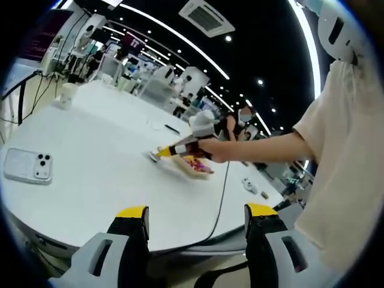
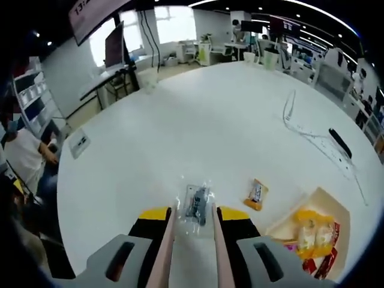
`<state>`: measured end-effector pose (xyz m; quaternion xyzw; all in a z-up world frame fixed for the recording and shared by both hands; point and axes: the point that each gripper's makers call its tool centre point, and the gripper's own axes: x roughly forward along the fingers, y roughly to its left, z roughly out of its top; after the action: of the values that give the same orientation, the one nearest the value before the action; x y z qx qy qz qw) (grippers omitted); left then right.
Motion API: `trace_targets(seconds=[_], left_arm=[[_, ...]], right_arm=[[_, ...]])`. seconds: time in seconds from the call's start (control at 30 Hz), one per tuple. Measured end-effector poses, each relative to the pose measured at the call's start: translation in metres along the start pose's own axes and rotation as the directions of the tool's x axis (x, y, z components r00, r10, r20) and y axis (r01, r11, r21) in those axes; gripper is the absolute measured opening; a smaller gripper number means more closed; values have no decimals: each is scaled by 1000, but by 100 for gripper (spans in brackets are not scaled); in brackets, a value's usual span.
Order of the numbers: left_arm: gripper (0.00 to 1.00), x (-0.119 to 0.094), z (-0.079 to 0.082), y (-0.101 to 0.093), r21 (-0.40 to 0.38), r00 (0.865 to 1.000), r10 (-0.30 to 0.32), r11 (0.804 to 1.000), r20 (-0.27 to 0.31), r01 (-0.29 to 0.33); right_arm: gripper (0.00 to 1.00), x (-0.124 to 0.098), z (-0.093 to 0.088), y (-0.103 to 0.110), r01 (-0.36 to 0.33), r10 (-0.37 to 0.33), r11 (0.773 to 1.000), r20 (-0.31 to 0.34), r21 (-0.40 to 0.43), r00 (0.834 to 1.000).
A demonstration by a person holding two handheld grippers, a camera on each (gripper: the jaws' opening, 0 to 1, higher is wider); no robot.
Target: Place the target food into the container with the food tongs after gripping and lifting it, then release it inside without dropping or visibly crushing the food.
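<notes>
My right gripper (image 2: 194, 216) is shut on a pair of beige food tongs (image 2: 165, 243), whose two arms run forward between the jaws. The tong tips flank a clear-wrapped dark snack packet (image 2: 197, 203) lying on the white table (image 2: 198, 120). I cannot tell whether they pinch it. An orange packet (image 2: 256, 194) lies just to the right. The beige container (image 2: 329, 201) at lower right holds yellow and red snacks. In the left gripper view a person's hand holds the right gripper (image 1: 165, 152) beside that container (image 1: 193, 167). My left gripper (image 1: 197, 211) is open and holds nothing, near the table edge.
A phone (image 1: 27, 165) lies at the left of the table and a paper cup (image 1: 66, 93) stands far back. A cable (image 1: 221, 201) trails over the near edge. A black pen (image 2: 339, 143) and a clear cord (image 2: 297, 123) lie beyond the container. A person sits at the left (image 2: 24, 157).
</notes>
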<state>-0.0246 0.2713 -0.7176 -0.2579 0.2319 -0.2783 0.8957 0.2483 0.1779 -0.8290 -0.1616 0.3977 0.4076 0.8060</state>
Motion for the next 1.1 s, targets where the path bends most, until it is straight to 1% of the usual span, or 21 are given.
trace_targets(seconds=[0.03, 0.17, 0.43, 0.5, 0.53, 0.63, 0.73, 0.8, 1.1], left_arm=[[64, 0, 0, 0, 0, 1000, 0, 1000, -1, 0], [64, 0, 2, 2, -2, 1000, 3, 1000, 3, -3], [64, 0, 1, 1, -1, 1000, -3, 1000, -3, 3], [63, 1, 2, 2, -4, 1000, 0, 1000, 2, 0], [63, 1, 2, 2, -4, 1000, -1, 1000, 3, 1], [63, 1, 3, 1, 0, 1000, -5, 1000, 2, 5], [63, 1, 4, 2, 2, 1000, -6, 1000, 4, 6], [63, 1, 4, 2, 0, 1000, -4, 1000, 7, 4], [63, 2, 3, 2, -13, 1000, -4, 1000, 14, 4]], right_arm=[[30, 1, -3, -1, 8, -8, 1000, -15, -3, 1000], [30, 2, -2, -2, 7, -6, 1000, -18, 12, 1000], [29, 3, -3, -1, -1, 1, 1000, -39, 4, 999], [29, 9, -3, -9, -2, 2, 1000, -55, 13, 998], [29, 10, -3, -9, -2, 2, 1000, -62, 13, 998], [28, 16, -3, -15, -5, 4, 1000, -88, -16, 996], [28, 18, -2, -15, -7, 3, 999, -109, -39, 994], [28, 22, -5, -18, -7, 0, 998, -117, -57, 993], [28, 24, -5, -19, -18, 8, 997, -114, -80, 993]])
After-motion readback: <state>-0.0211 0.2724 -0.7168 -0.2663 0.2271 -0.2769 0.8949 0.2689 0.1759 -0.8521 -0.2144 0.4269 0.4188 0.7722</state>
